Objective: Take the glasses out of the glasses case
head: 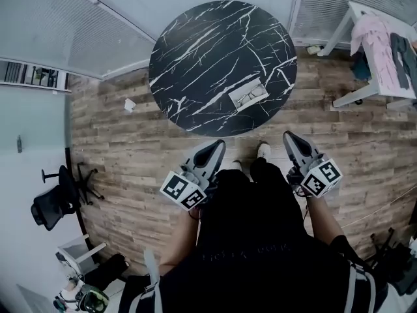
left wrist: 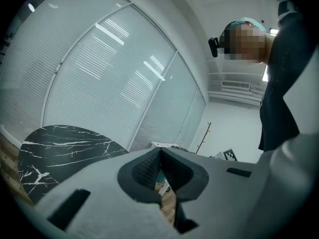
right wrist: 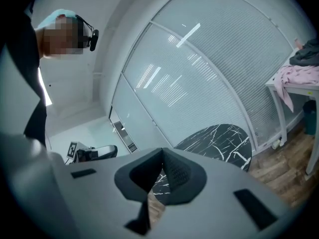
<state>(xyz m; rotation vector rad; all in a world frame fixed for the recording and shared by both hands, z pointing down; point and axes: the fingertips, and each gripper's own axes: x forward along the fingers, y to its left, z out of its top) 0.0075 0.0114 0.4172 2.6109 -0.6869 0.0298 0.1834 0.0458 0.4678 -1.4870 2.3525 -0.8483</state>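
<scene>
Head view, left to right: black office chair (head: 57, 201) at the far left on the wood plank floor (head: 130, 149); a small white scrap (head: 129, 104) lies on the floor near the table's left edge. Round black marble table (head: 208, 51) stands in the upper centre.

Glasses case (head: 263, 85) sits open on the table's near-right part, close to the edge, with the glasses (head: 249, 96) lying inside it. Neither gripper touches it — both are well apart from the table.

Left gripper (head: 218, 146) is held low in front of the person's dark clothing, jaws pointing toward the table. Right gripper (head: 288, 137) is level with it, on the other side of the person's white shoes (head: 262, 150). At the far right, a white side table (head: 365, 18) carries pink cloth (head: 378, 41).

Left gripper view: left gripper (left wrist: 159, 152) has its jaw tips pressed together, nothing held; only floor shows through the slot lower down. Marble table (left wrist: 55, 148) is off to the left.

Right gripper view: right gripper (right wrist: 162, 152) — tips likewise meeting, nothing between them. Marble table (right wrist: 219, 138) lies beyond the jaws, the white side table (right wrist: 279, 91) at the right edge.
</scene>
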